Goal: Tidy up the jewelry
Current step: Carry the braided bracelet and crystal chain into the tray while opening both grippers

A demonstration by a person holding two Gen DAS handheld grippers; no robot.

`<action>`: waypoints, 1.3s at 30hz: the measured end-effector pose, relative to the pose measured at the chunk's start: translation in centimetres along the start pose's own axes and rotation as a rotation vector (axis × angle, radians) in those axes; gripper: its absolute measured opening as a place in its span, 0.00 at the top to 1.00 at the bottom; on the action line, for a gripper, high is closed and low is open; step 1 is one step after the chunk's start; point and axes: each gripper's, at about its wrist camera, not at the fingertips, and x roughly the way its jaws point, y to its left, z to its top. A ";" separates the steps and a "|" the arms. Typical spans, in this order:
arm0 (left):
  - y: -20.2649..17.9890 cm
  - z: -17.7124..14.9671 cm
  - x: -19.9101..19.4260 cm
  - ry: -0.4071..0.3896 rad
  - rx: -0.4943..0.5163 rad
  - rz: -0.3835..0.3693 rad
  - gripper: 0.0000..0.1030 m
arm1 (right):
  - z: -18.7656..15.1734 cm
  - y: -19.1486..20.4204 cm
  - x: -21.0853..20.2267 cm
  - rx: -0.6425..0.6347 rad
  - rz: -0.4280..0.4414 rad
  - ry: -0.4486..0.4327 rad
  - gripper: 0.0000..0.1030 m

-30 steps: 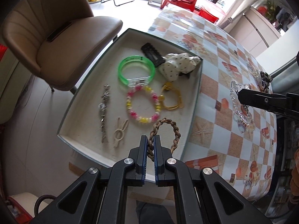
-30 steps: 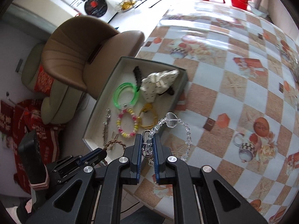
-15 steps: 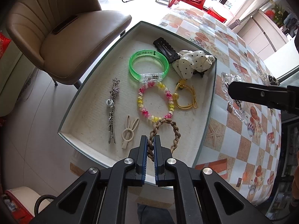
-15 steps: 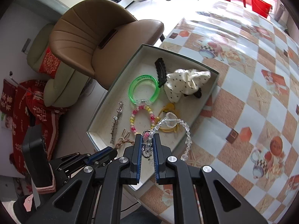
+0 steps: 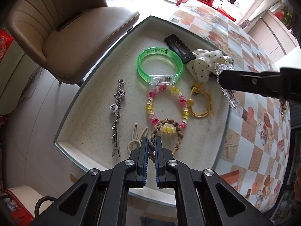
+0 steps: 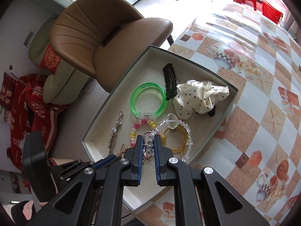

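My left gripper (image 5: 152, 141) is shut on a brown braided bracelet (image 5: 169, 124) and holds it over the near end of the shallow tray (image 5: 79, 94). My right gripper (image 6: 147, 141) is shut on a clear crystal bracelet (image 6: 171, 124) that hangs over the tray's right part (image 6: 230, 101). In the tray lie a green bangle (image 5: 160, 66), a pink and yellow bead bracelet (image 5: 167, 107), a yellow cord bracelet (image 5: 201, 103), a silver chain (image 5: 117, 116), a beige bunny clip (image 5: 135, 139), a black hair clip (image 5: 178, 46) and a polka-dot scrunchie (image 5: 205, 64).
The tray sits at the corner of a table with a checked orange and white cloth (image 6: 263, 94). A tan chair (image 6: 105, 37) stands beside the table. More jewelry (image 5: 283, 109) lies on the table to the far right. Red fabric (image 6: 24, 103) lies on the floor.
Both grippers have moved in over the tray with their bracelets. The crystal bracelet has come from above the tablecloth to above the tray's right part.
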 end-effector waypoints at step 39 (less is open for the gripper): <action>-2.5 -0.6 2.1 0.034 0.047 0.096 0.91 | -0.1 -2.5 6.0 0.089 -0.010 0.152 0.76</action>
